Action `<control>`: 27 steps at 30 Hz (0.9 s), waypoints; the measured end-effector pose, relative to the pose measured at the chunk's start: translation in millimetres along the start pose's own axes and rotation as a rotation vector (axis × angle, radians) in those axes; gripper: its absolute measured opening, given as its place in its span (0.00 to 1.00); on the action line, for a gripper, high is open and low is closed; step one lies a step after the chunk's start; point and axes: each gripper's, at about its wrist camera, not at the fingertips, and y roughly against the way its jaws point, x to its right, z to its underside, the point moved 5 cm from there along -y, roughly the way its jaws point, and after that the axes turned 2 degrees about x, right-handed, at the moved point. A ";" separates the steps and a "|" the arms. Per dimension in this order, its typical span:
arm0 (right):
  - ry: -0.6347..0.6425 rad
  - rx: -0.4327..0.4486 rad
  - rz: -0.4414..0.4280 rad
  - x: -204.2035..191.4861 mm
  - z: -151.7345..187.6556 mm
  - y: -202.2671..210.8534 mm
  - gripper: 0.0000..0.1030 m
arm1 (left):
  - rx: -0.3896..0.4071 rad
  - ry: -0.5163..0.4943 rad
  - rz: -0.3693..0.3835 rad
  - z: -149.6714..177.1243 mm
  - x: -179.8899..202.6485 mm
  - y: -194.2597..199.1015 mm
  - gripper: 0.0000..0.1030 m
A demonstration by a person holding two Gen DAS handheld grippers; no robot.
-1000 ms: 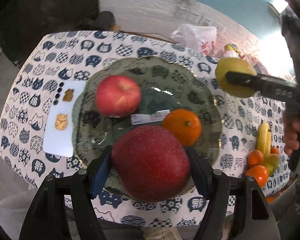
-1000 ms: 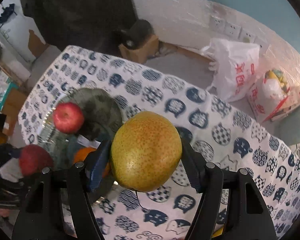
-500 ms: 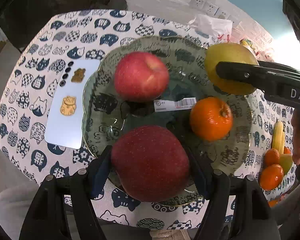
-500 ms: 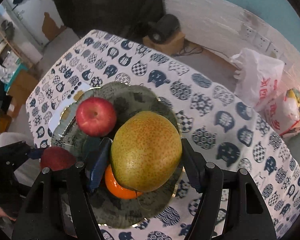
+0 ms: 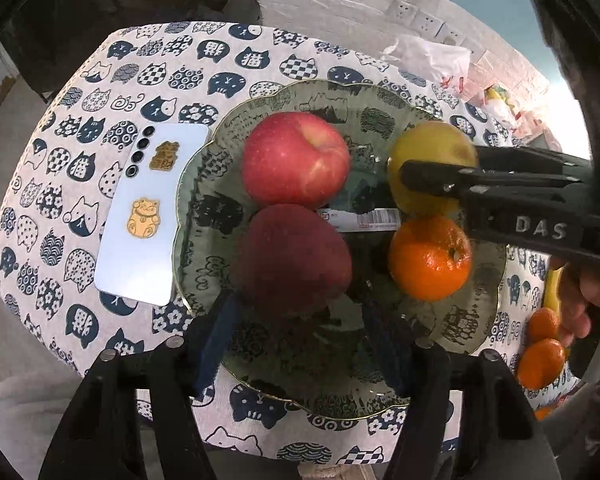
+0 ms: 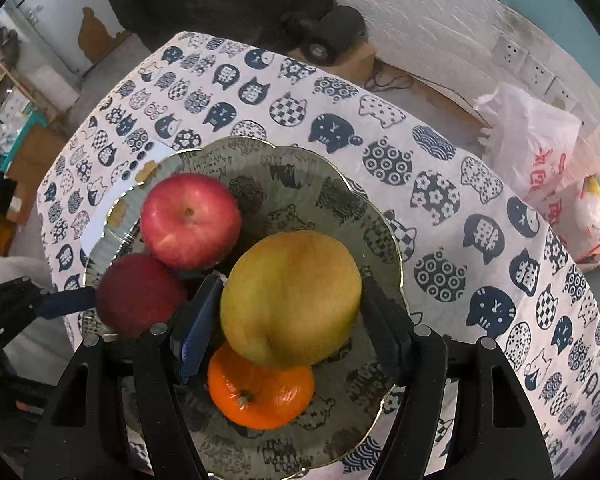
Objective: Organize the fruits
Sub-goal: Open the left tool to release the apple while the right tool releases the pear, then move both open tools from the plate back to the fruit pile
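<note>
My left gripper (image 5: 300, 328) gapes beside the dark red apple (image 5: 294, 258); my right gripper's (image 6: 290, 312) fingers flank the yellow-green pear (image 6: 292, 298), grip uncertain; either fruit may roll off the patterned glass plate (image 5: 380, 396).

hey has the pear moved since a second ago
Yes. In the left wrist view the pear came from beyond the plate's right rim in over it, and now sits behind the orange.

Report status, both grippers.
Left gripper open, dark red apple on glass plate. Right gripper shut on pear, over plate. Orange close beside pear.
</note>
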 end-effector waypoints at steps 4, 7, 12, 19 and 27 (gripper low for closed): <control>0.005 0.066 -0.026 -4.8 -8.2 22.3 0.68 | 0.005 0.010 0.004 -0.1 -1.3 5.7 0.70; 0.006 0.095 -0.034 -9.4 -11.5 38.7 0.69 | 0.024 0.006 0.003 -1.7 2.7 14.5 0.70; 0.022 0.130 -0.013 -10.0 -4.1 68.4 0.73 | 0.050 -0.015 0.015 -4.5 19.2 31.0 0.73; 0.017 0.161 0.038 8.3 18.2 111.5 0.74 | 0.101 -0.092 0.043 -3.5 59.1 56.6 0.80; -0.026 0.179 0.137 53.8 63.5 164.8 0.74 | 0.112 -0.180 0.086 6.7 108.1 74.2 0.80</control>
